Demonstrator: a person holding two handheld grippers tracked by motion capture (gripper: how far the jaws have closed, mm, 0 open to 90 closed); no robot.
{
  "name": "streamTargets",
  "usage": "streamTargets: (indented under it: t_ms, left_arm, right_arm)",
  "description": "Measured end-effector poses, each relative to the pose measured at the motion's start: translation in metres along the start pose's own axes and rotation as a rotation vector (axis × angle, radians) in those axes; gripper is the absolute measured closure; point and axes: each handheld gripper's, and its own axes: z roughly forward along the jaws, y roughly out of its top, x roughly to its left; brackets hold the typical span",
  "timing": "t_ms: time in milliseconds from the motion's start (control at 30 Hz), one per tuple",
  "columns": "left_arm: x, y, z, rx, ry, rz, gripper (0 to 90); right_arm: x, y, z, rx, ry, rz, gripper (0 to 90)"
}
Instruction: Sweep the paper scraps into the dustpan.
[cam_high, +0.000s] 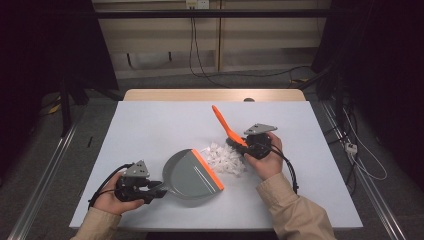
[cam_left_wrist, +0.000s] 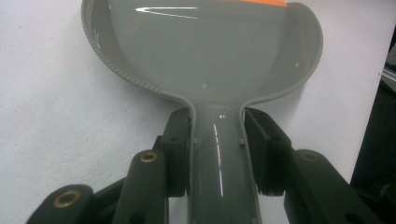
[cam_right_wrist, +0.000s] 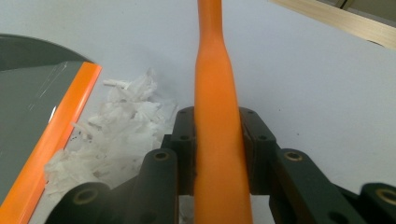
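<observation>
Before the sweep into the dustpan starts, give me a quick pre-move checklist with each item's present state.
1. Left tongs clamped on the grey plastic dustpan handle: ok.
2. Right tongs clamped on the orange plastic brush handle: ok.
3. Dustpan's orange lip facing the pile of white paper scraps: ok.
4. Lip flat on the white table: cannot tell.
5. Scraps lying between lip and brush: ok.
6. Brush bristles touching the table: cannot tell.

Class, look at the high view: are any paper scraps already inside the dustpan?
No: the dustpan is bare, and the paper scraps lie beyond its orange lip.
</observation>
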Motion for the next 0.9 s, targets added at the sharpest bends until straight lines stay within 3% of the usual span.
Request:
streamTargets:
  t_ms: [200, 233, 500, 900]
  left_arm:
    - [0.000, 0.000, -0.004, 0.005, 0.016, 0.002, 62.6]
    - [0.001, -0.001, -0.004, -0.002, -0.003, -0.004, 62.6]
    - [0.002, 0.000, -0.009, -0.014, -0.006, -0.001, 62.6]
    - [0.001, 0.004, -0.002, -0.007, 0.001, -0.005, 62.6]
  right_arm:
    - [0.001, 0.000, 0.000, -0.001, -0.001, 0.005, 71.2]
    - [0.001, 0.000, 0.000, -0.002, -0.002, 0.005, 71.2]
    - [0.003, 0.000, 0.001, -0.003, -0.001, 0.009, 71.2]
    - [0.012, 0.003, 0.003, 0.003, 0.000, -0.004, 71.1]
